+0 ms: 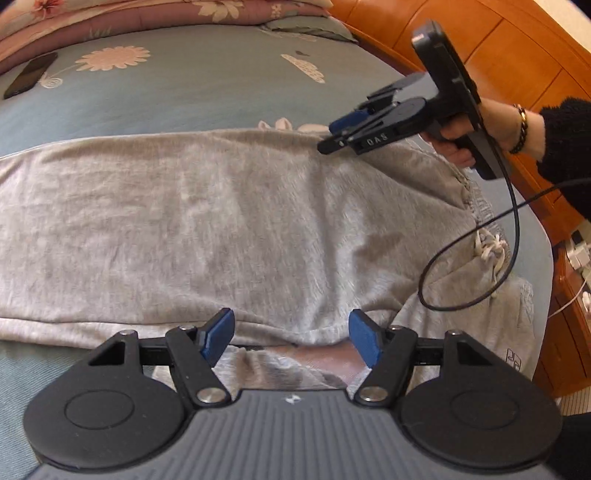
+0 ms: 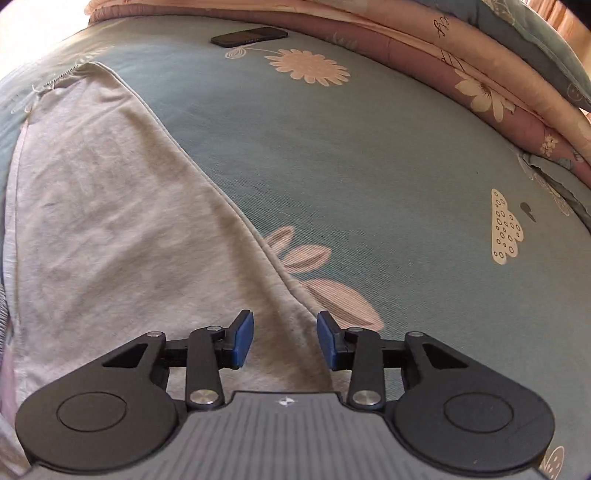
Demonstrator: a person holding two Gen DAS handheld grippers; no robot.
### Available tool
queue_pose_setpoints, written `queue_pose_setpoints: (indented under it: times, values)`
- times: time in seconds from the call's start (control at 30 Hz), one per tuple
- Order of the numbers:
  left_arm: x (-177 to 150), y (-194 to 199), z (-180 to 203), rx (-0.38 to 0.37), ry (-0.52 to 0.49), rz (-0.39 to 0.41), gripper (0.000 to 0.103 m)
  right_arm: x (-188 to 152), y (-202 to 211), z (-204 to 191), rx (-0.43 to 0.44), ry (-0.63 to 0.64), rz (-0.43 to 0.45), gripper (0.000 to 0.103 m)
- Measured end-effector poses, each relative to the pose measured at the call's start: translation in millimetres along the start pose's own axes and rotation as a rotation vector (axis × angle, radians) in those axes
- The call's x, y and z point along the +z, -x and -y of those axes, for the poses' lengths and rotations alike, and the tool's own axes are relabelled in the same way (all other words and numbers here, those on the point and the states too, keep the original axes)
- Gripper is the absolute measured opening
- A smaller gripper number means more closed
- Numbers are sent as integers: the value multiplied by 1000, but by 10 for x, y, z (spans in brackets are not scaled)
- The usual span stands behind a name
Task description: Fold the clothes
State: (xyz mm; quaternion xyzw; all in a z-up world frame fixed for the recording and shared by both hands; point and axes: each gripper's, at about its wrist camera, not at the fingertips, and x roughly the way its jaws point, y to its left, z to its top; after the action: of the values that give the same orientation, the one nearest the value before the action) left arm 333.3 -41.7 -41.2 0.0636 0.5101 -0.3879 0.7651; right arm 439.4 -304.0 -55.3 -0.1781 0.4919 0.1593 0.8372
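Observation:
A grey pair of sweatpants [image 1: 221, 229] lies flat across the blue flowered bed sheet [image 1: 203, 81], its waistband and white drawstring [image 1: 487, 247] at the right. My left gripper [image 1: 291, 332] hovers over the garment's near edge, jaws wide apart with nothing between the blue pads. A person's hand [image 1: 454, 144] holds my right gripper [image 1: 338, 134] at the garment's far edge. In the right wrist view, that gripper [image 2: 285, 338] stands open above the seamed edge of the grey cloth [image 2: 110, 240]; the pads do not press on it.
A dark phone [image 2: 249, 36] lies on the sheet [image 2: 369, 166] far from the garment. A folded floral quilt [image 2: 480, 85] lines one side of the bed. An orange wooden bed frame [image 1: 498, 48] stands beyond. A black cable [image 1: 461, 258] loops over the waistband.

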Motion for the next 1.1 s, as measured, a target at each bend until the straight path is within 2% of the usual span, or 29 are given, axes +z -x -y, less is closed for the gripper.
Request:
queue_pose_setpoints:
  times: [0.07, 0.13, 0.17, 0.2, 0.3, 0.37, 0.43, 0.5, 0.53, 0.63, 0.7, 0.8, 0.93, 1.0, 1.1]
  values:
    - [-92, -103, 44, 17, -26, -61, 68, -39, -95, 74, -26, 43, -18, 43]
    - [-205, -158, 22, 19, -15, -121, 68, -63, -174, 128, 11, 63, -42, 41]
    - [-261, -153, 10, 17, -4, -135, 68, -65, -207, 159, 40, 62, -52, 20]
    - [-311, -126, 0, 14, 1, -134, 68, -61, -199, 193, 42, 53, -47, 5]
    - [-353, -109, -30, 6, 13, -164, 69, -60, -182, 302, 35, 22, -32, 5]
    - [-350, -121, -49, -1, 26, -174, 69, -69, -198, 397, 33, -41, -28, 6]
    - [-330, -128, -46, -2, 17, -184, 69, -71, -249, 429, 21, -99, -61, 10]
    - [-279, -104, -50, -2, 21, -180, 68, -37, -161, 368, -19, -87, -44, 16]
    - [-253, -71, -67, -1, 29, -167, 68, -20, -115, 337, -38, -81, -35, 17]
    - [-160, 55, -181, 4, 74, -82, 68, -16, 175, 177, -18, -89, 66, 18]
    - [-83, 88, -289, 26, 99, -27, 68, -15, 297, -1, 128, -96, 94, 18]
    - [26, -18, -473, 82, 131, 5, 68, -61, 347, -368, 277, -80, 88, 18]
    - [2, -147, -709, 115, 178, -39, 68, -126, 346, -840, 399, -72, 50, 18]
    - [-95, -65, -765, 113, 190, -32, 70, -167, 359, -1014, 422, -50, 19, 18]
    - [-264, 93, -862, 154, 230, -58, 70, -218, 339, -1146, 442, -37, -7, 18]
